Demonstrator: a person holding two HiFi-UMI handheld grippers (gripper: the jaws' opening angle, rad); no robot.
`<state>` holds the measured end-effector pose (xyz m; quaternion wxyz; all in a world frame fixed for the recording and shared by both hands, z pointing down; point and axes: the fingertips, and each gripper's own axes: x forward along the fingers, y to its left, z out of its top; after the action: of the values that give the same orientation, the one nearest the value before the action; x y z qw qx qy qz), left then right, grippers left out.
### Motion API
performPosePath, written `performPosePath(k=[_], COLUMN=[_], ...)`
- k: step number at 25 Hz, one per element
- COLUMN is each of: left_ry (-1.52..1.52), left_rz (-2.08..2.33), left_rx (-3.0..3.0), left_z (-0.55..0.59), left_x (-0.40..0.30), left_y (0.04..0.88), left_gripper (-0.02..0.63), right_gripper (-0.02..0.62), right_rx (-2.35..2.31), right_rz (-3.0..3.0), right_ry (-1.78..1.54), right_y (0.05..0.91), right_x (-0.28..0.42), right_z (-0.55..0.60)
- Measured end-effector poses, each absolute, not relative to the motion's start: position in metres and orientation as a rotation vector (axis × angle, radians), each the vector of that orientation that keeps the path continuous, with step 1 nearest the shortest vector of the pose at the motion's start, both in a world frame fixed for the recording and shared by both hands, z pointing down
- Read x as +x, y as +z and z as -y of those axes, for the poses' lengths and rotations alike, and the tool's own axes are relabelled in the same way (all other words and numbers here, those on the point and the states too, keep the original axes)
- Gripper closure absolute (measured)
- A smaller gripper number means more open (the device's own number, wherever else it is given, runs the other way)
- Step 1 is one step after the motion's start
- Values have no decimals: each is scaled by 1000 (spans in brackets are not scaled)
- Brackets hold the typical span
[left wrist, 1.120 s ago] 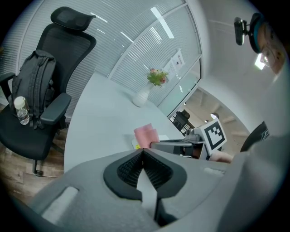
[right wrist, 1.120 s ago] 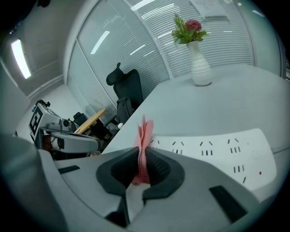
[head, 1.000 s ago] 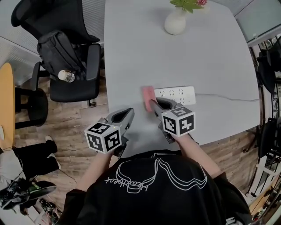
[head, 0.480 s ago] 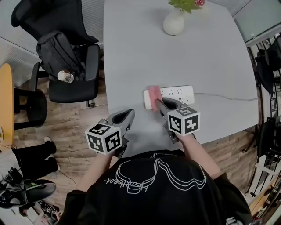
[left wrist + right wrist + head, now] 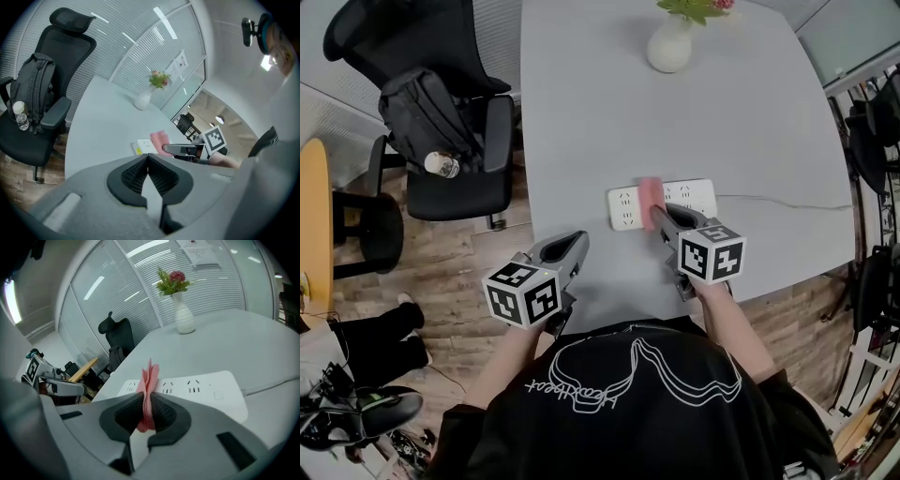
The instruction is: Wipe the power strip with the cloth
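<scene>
A white power strip (image 5: 623,206) lies on the grey table (image 5: 675,122) near its front edge, with a cable (image 5: 787,201) running off to the right. My right gripper (image 5: 660,218) is shut on a folded pink cloth (image 5: 650,193) that rests on the strip's middle. In the right gripper view the cloth (image 5: 148,390) stands pinched between the jaws in front of the strip (image 5: 197,385). My left gripper (image 5: 565,251) hovers at the table's front left edge, jaws shut, with nothing in them. The left gripper view shows the strip (image 5: 142,146) and the cloth (image 5: 160,139) to its right.
A white vase (image 5: 669,47) with flowers stands at the table's far side. A black office chair (image 5: 455,141) carrying a backpack (image 5: 422,112) and a bottle (image 5: 442,164) sits left of the table. Wooden floor lies below the table's edge.
My right gripper has slid the pink cloth to the right along the power strip, from its left end to its middle. The left gripper has stayed put.
</scene>
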<state>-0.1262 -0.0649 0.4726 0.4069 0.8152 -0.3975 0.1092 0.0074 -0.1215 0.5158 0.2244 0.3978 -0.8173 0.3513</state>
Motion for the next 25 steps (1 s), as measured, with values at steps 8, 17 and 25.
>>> performPosePath(k=[8,17,25], left_ry=[276,288,294], left_rz=[994,984,972], left_rx=[2058,2066,2073], left_z=[61,61,62], left_x=[-126,-127,-123], left_y=[475,473,472], left_gripper=[594,594,594], right_gripper=[550,548,548], right_rx=[1162,1258,1330], right_rz=[2231,2201,2165], right_ry=[970,1009,1009], right_y=[516,516,516], right_x=[32,62,89], right_z=[127,133,132])
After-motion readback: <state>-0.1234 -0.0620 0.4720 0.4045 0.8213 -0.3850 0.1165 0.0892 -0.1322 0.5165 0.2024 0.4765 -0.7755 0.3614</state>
